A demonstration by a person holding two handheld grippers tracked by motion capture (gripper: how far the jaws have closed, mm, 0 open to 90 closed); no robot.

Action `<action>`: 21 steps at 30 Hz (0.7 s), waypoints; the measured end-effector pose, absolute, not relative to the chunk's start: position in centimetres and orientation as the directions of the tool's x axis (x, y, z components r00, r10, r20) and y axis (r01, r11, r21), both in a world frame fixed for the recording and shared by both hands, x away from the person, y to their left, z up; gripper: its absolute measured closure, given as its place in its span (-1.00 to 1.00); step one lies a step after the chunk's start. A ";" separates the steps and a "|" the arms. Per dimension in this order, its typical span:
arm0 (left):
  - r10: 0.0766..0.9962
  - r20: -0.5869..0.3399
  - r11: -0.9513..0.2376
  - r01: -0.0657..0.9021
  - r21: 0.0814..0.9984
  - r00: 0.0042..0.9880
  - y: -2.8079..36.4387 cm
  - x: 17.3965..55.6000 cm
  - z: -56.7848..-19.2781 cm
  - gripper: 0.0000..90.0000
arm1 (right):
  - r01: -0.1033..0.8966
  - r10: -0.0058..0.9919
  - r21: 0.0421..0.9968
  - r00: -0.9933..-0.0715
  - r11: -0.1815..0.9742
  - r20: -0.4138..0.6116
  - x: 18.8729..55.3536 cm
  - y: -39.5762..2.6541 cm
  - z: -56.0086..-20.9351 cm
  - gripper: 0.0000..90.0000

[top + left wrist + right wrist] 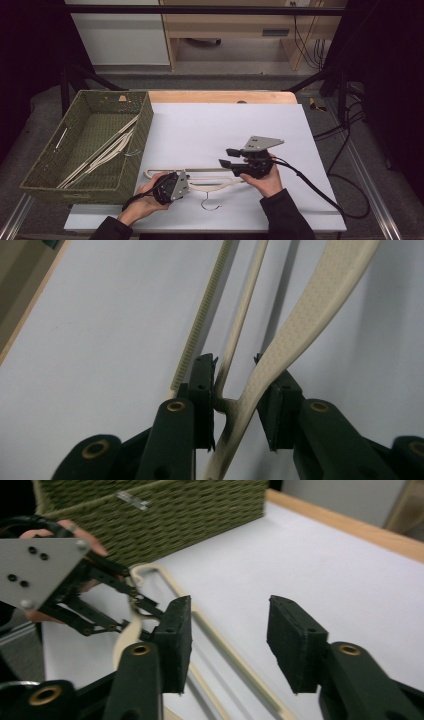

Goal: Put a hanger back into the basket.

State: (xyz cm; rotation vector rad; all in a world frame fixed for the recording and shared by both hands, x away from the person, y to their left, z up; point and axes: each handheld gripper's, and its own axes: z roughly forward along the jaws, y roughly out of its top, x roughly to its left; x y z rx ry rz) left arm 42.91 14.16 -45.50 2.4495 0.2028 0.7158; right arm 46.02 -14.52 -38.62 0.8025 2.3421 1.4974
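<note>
Hanger under my left gripper — near edge of the table, just right of the basket.

Cream plastic with a thin wire hook, so I judge it light and fairly stiff, though the long bar would flex and the whole thing would swing if carried by one end. In the left gripper view my jaws are clamped on the shoulder where the thin strut joins it; the textured face there should resist slipping, and that joint looks the sturdiest place to hold. My right gripper hangs above the other shoulder, jaws parted with nothing between them. More hangers already lie in the basket, so this one probably goes in too — I'd keep hold near the neck so it stays level over the rim.
</note>
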 end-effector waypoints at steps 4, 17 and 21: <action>0.299 0.440 -0.821 -0.008 0.571 0.847 14.2 43.3 -44.9 0.63 | 0.331 0.605 0.899 -0.790 0.285 0.099 45.4 -16.5 -38.9 -0.07; 0.307 0.416 -0.821 0.017 0.571 0.856 14.1 44.5 -43.6 0.74 | 0.353 0.664 0.914 -0.735 0.202 0.137 42.4 -20.5 -40.2 -0.56; 0.303 0.414 -0.818 0.012 0.575 0.858 14.3 44.3 -43.4 0.75 | 0.368 0.692 0.906 -0.710 0.208 0.130 42.0 -21.2 -40.8 -0.69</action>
